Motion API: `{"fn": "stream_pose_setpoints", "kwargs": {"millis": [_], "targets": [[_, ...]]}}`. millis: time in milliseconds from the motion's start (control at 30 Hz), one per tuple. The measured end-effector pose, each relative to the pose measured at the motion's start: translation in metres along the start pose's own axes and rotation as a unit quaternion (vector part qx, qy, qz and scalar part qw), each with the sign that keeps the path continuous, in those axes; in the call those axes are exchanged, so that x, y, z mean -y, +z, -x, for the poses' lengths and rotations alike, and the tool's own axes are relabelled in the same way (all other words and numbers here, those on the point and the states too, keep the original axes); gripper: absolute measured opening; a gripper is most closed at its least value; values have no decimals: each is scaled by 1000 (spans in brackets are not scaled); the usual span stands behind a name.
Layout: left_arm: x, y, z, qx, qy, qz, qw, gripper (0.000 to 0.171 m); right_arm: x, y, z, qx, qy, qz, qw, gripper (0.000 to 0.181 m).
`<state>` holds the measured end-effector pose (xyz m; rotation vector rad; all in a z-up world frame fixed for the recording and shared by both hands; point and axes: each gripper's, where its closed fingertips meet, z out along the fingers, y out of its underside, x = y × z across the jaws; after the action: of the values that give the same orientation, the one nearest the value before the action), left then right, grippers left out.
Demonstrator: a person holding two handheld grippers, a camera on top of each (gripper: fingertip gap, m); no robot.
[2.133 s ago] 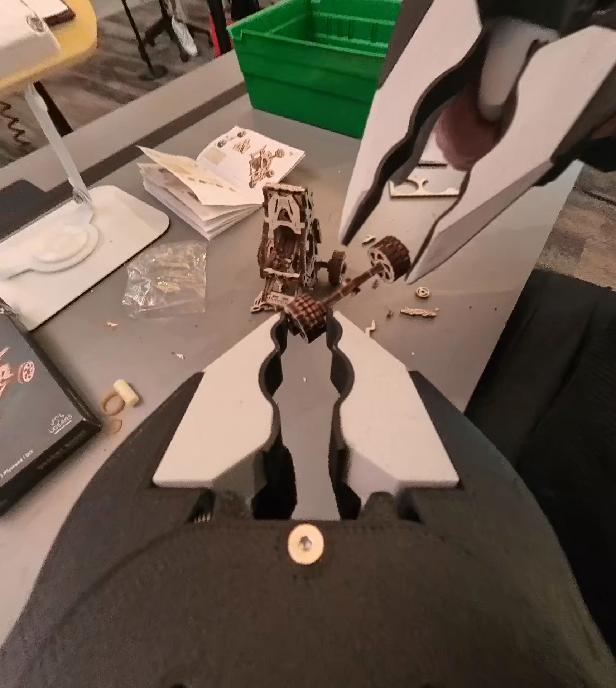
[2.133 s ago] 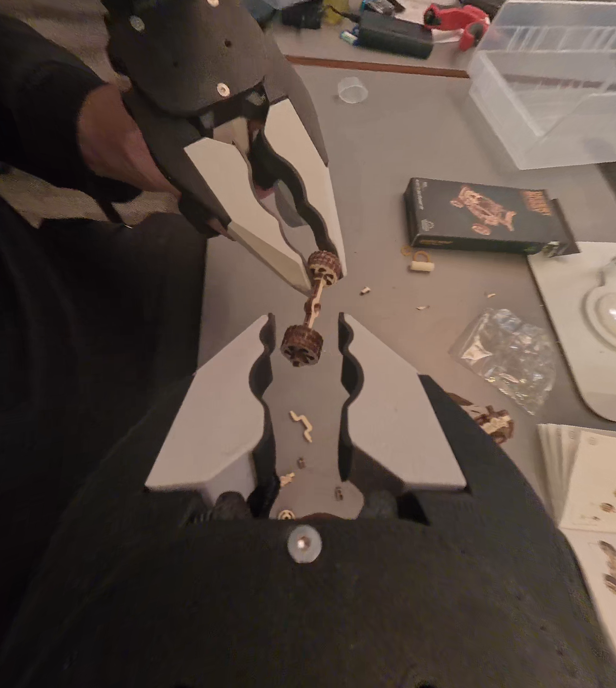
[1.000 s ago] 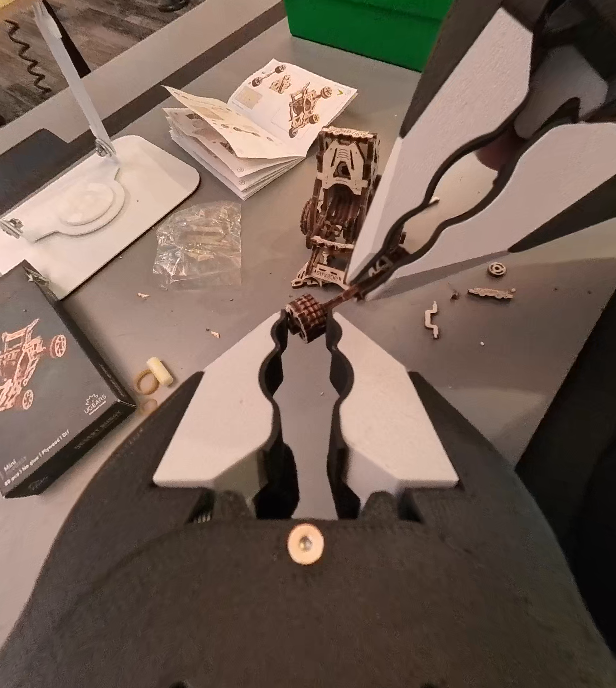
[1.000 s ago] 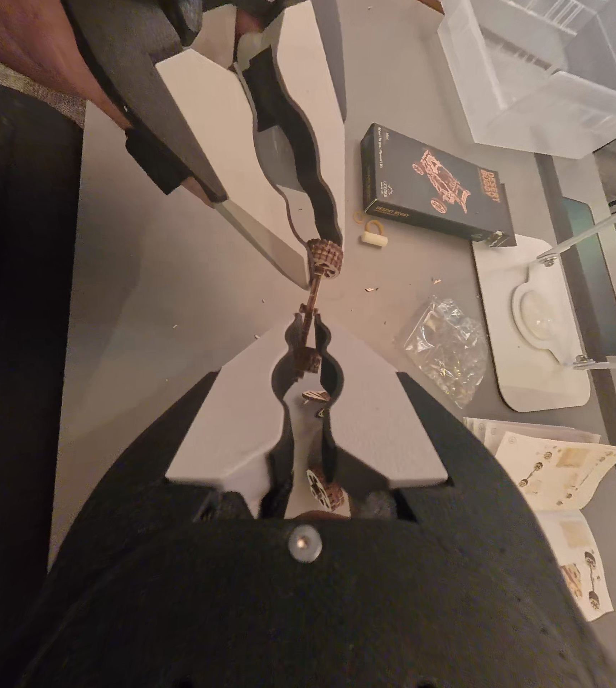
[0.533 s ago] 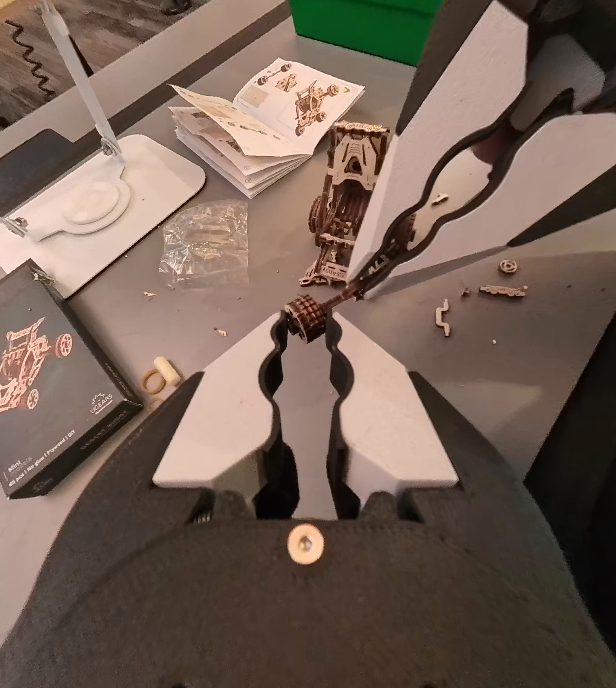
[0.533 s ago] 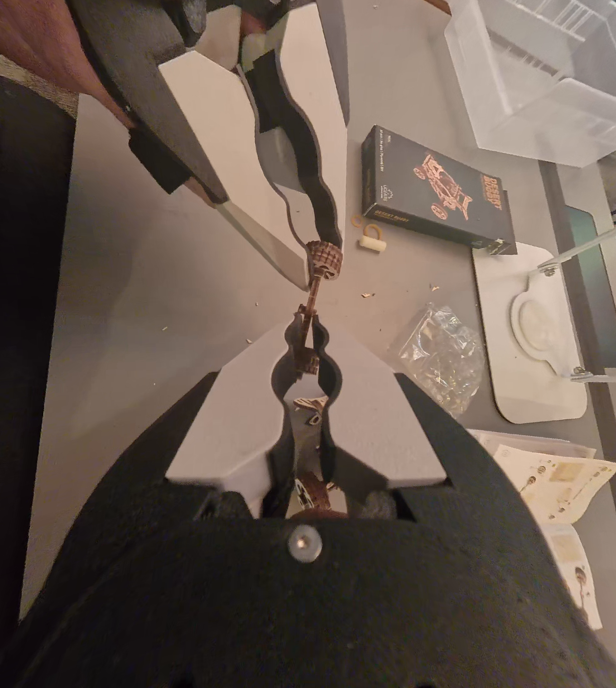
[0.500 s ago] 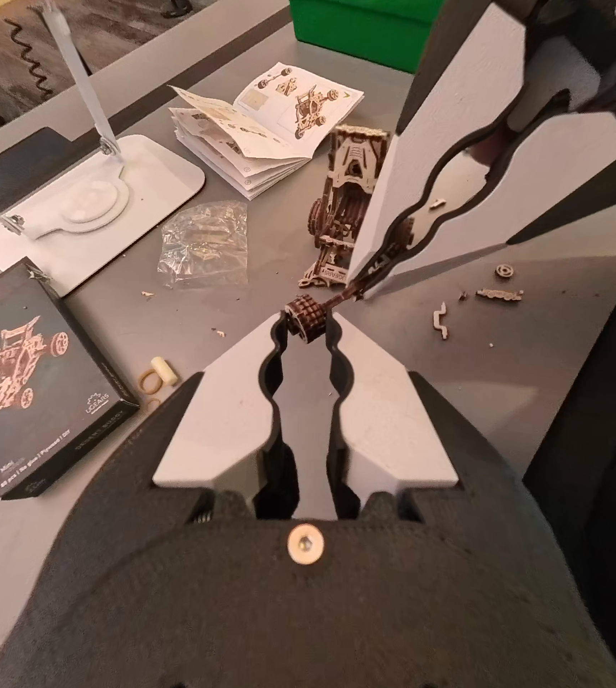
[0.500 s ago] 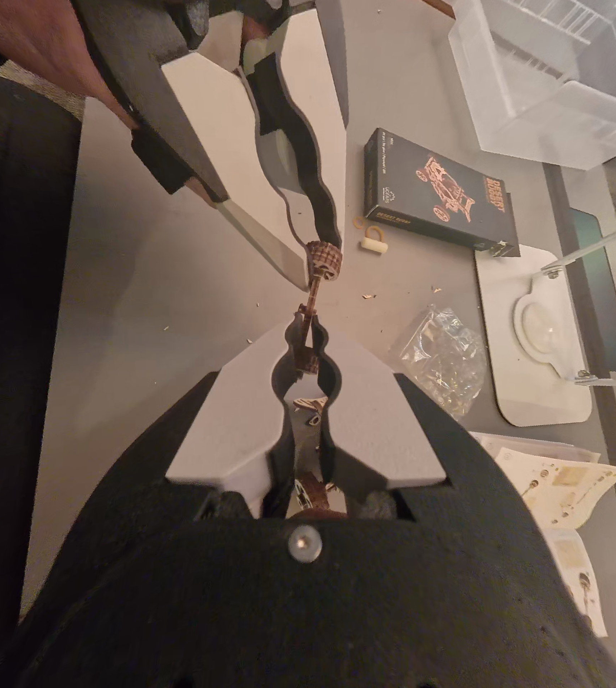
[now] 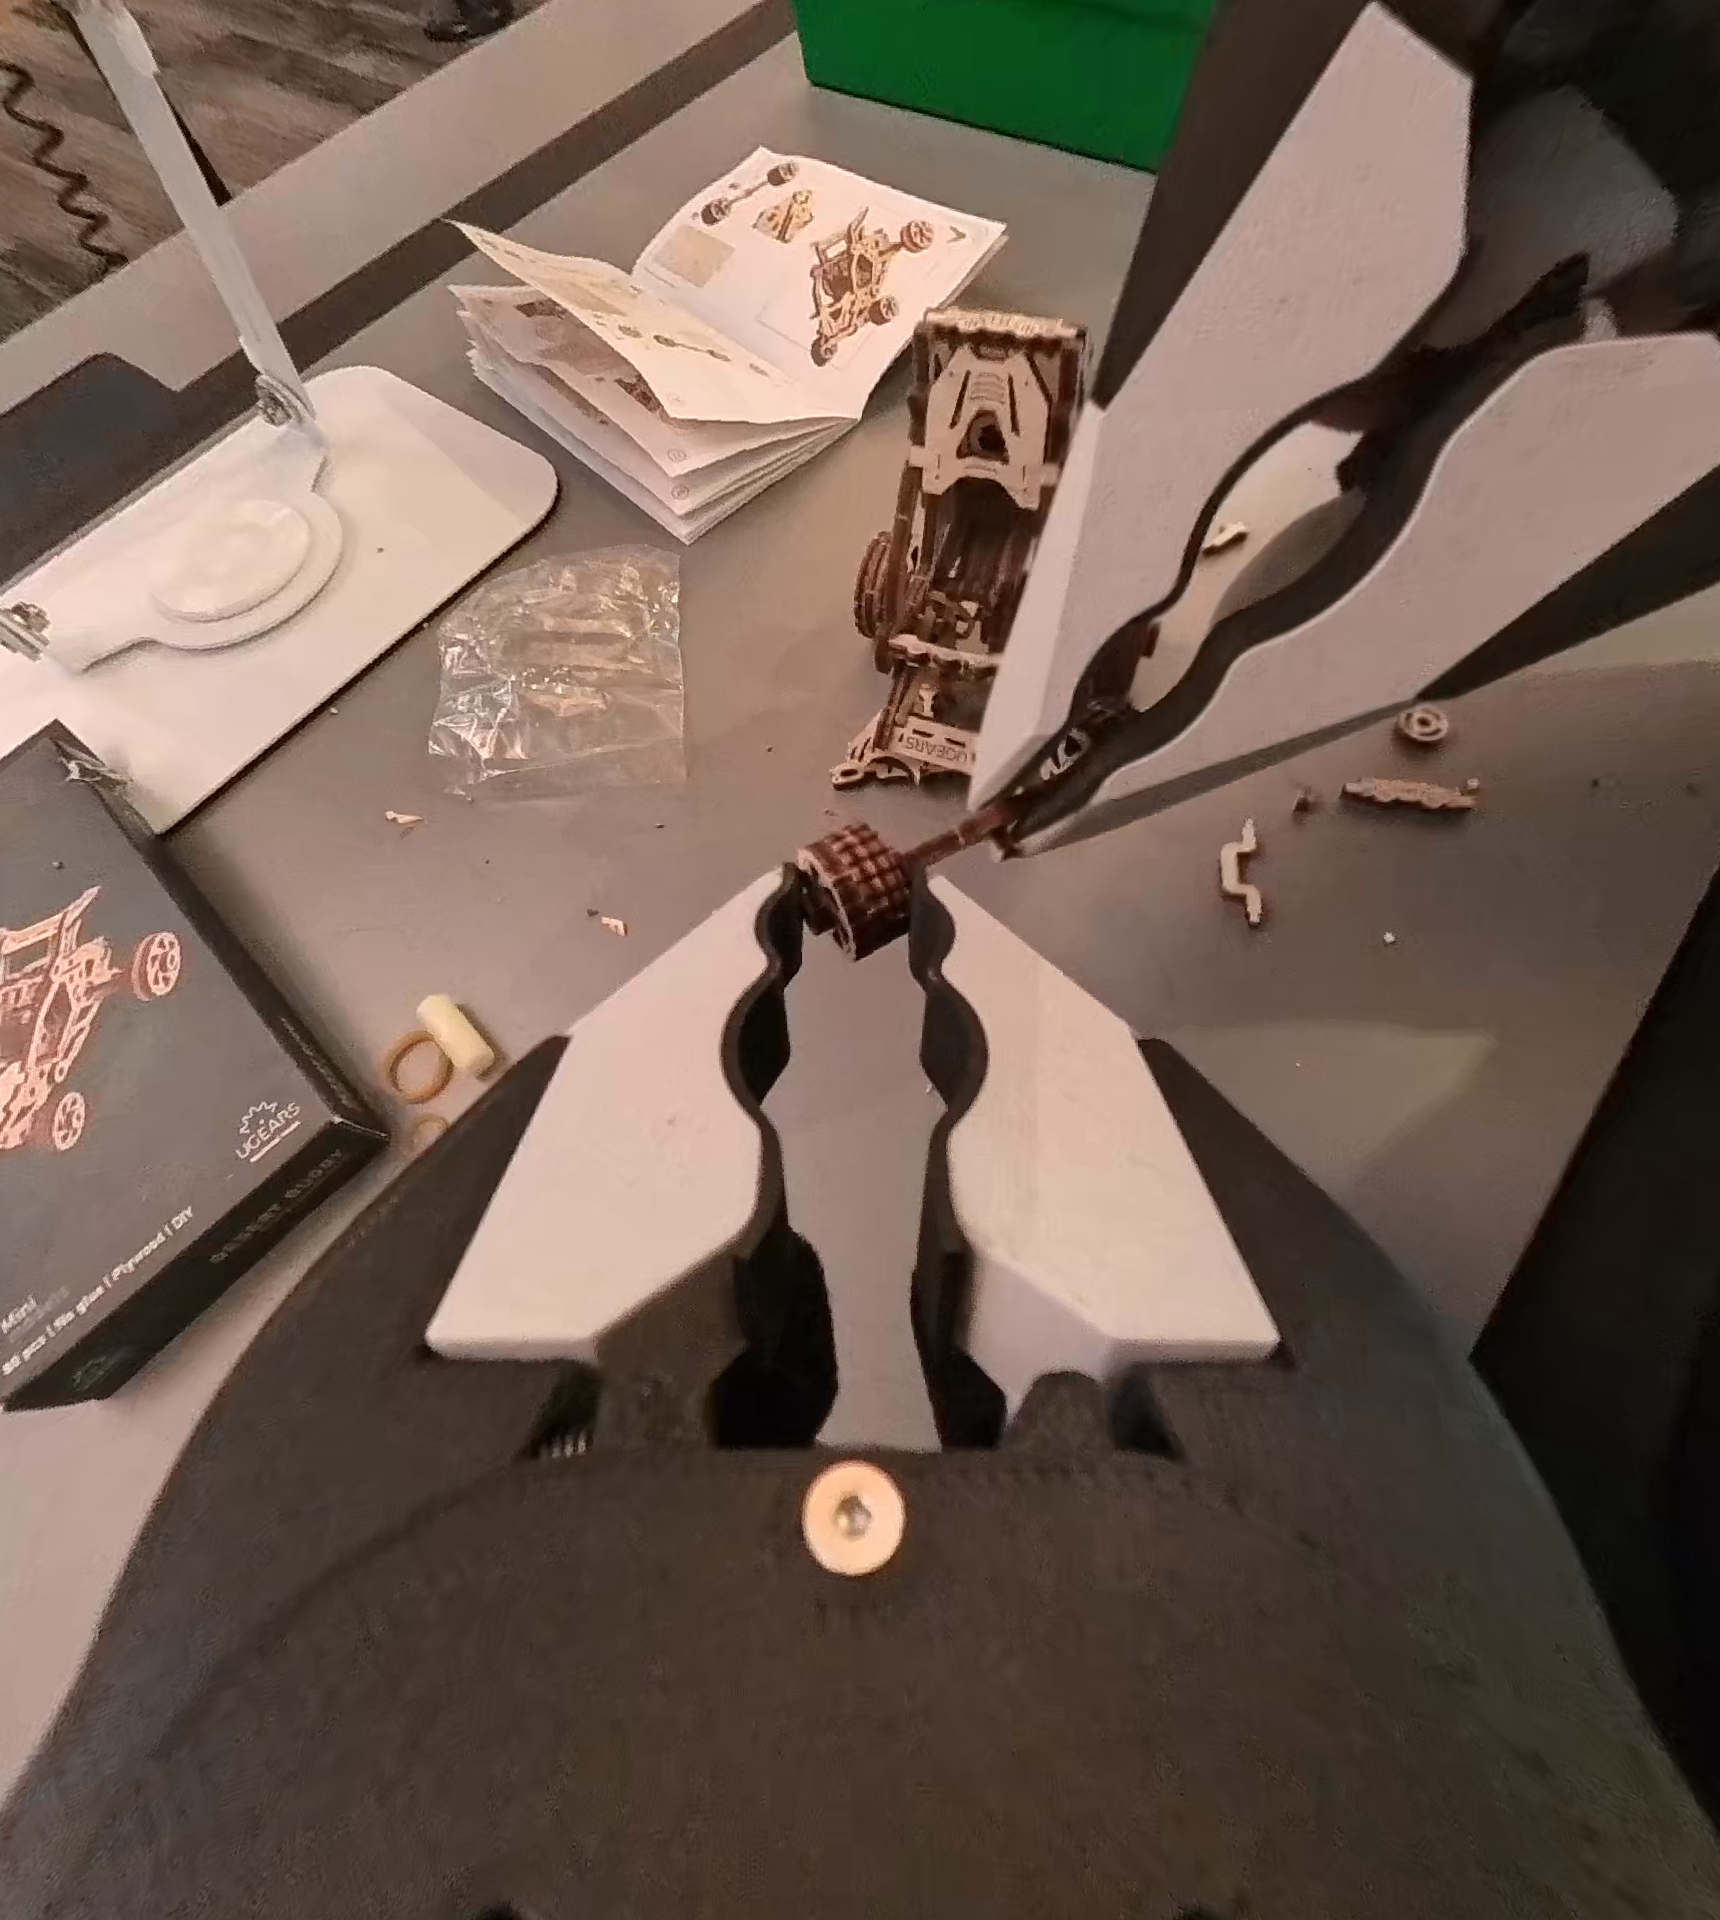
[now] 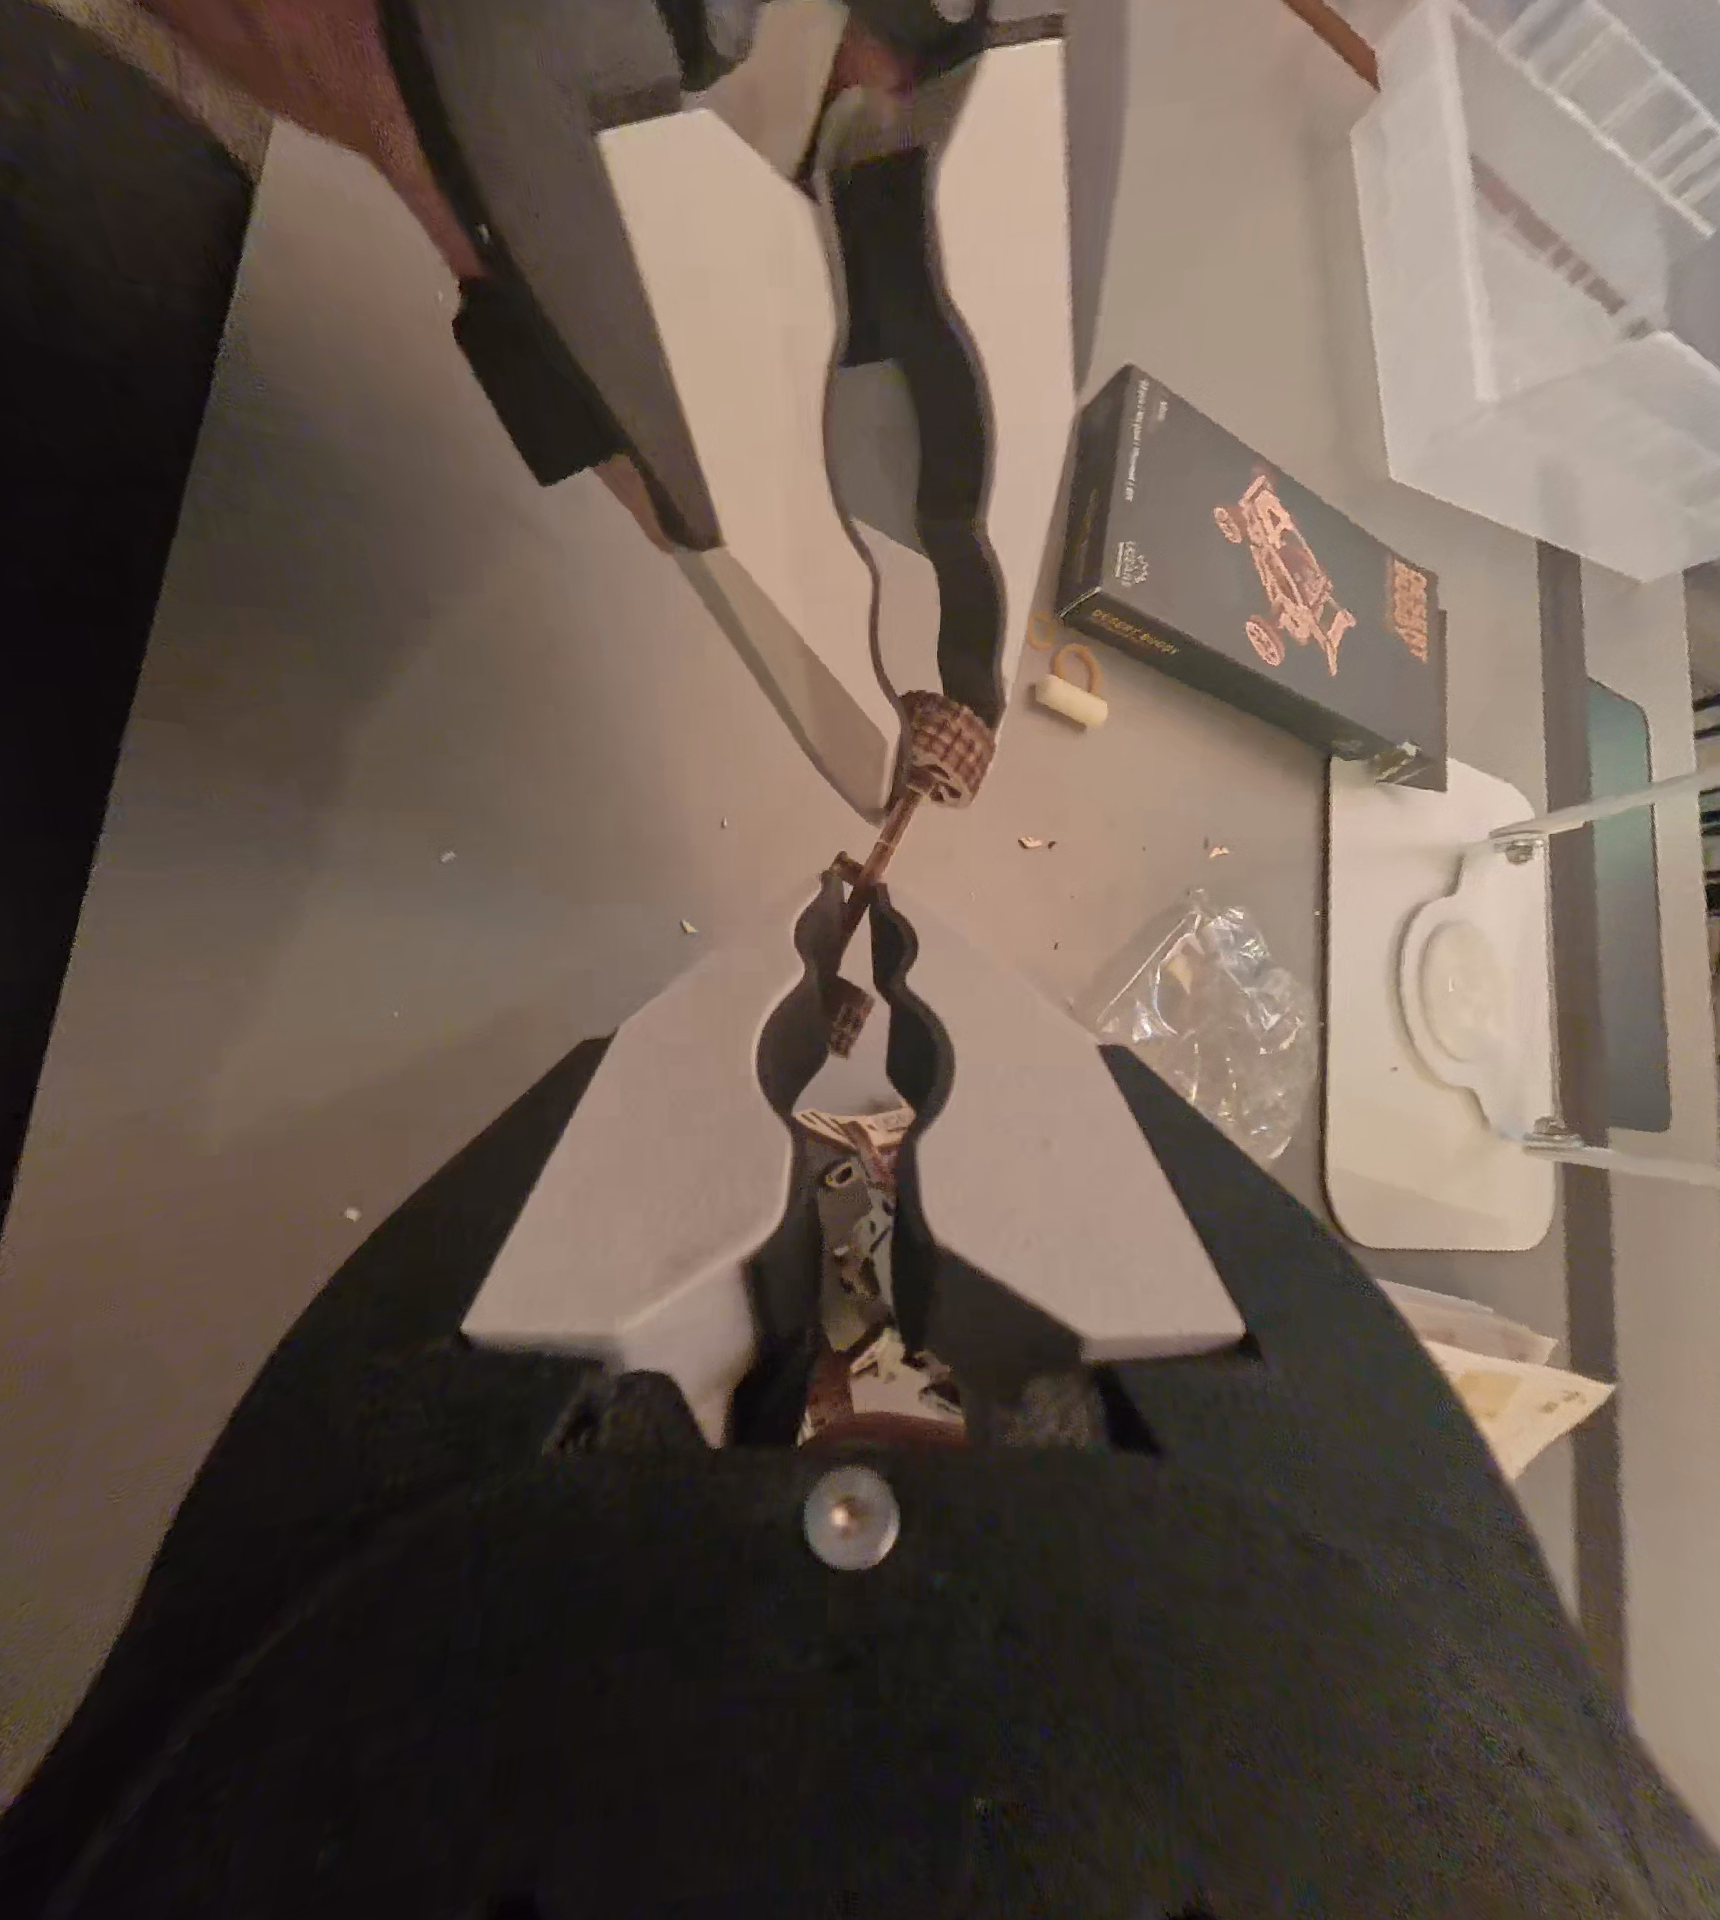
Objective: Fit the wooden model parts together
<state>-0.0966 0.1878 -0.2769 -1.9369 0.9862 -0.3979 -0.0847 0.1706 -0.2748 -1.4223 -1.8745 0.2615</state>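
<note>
Your left gripper is squeezed tight on one wooden wheel, right at its tips. The thin axle sticks out from that wheel & goes into your right gripper, which is pinched shut on the axle w/ the second wheel tucked just behind its tips. So the wheel-and-axle piece hangs in the air btwn both grippers, over the grey table. It looks very light, stiff & easy to snap: the axle is skinny, so don't bend or twist it. Hold it by the fat wheels, not the stick. A bit farther, the buggy body lies on the table. Past that sit the clear parts bag, the open booklet & the green bin.
</note>
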Motion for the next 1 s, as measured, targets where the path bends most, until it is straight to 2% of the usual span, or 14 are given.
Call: {"fn": "stream_pose_setpoints", "kwargs": {"millis": [133, 233, 367, 433, 500, 533, 633, 700, 733, 800, 867, 900, 933, 1000], "targets": [[-3, 1, 7, 6, -21, -3, 1000, 17, -2, 5, -8, -4, 26, 1, 1000, 2], [-2, 2, 8, -2, -56, -13, 998, 17, -1, 1, -16, -17, 52, -2, 999, 10], [0, 1, 7, -21, -93, -23, 995, 18, 0, -1, -14, -3, 78, -5, 997, 0], [1, -3, 1, -54, -106, -24, 993, 19, 1, -5, -12, 12, 86, -1, 996, 0], [11, -17, -4, -97, -127, -54, 986, 24, 3, -13, -11, 34, 98, -16, 994, 0], [15, -24, -8, -116, -124, -66, 983, 32, 5, -18, -7, 55, 98, -24, 993, 0], [16, -35, -25, -165, -89, -65, 980, 36, 19, -27, 3, 94, 64, -56, 992, 0], [11, -34, -37, -186, -88, -49, 977, 36, 19, -26, 8, 111, 44, -45, 992, 0], [6, -32, -34, -171, -86, -40, 981, 21, 18, -25, 12, 122, 32, -40, 991, 0], [2, -35, -33, -174, -95, -43, 979, 21, 21, -21, 14, 126, 36, -46, 990, 0], [-2, -36, -27, -168, -137, -44, 975, 21, 23, -16, 8, 112, 56, -51, 991, 3], [-4, -36, -21, -153, -163, -46, 974, 21, 24, -12, 1, 94, 69, -50, 992, 9], [-7, -35, -16, -142, -190, -46, 970, 21, 25, -10, -11, 57, 84, -50, 994, 27], [-11, -35, -1, -120, -263, -65, 955, 21, 27, -12, -28, 4, 110, -56, 992, 30]]}}
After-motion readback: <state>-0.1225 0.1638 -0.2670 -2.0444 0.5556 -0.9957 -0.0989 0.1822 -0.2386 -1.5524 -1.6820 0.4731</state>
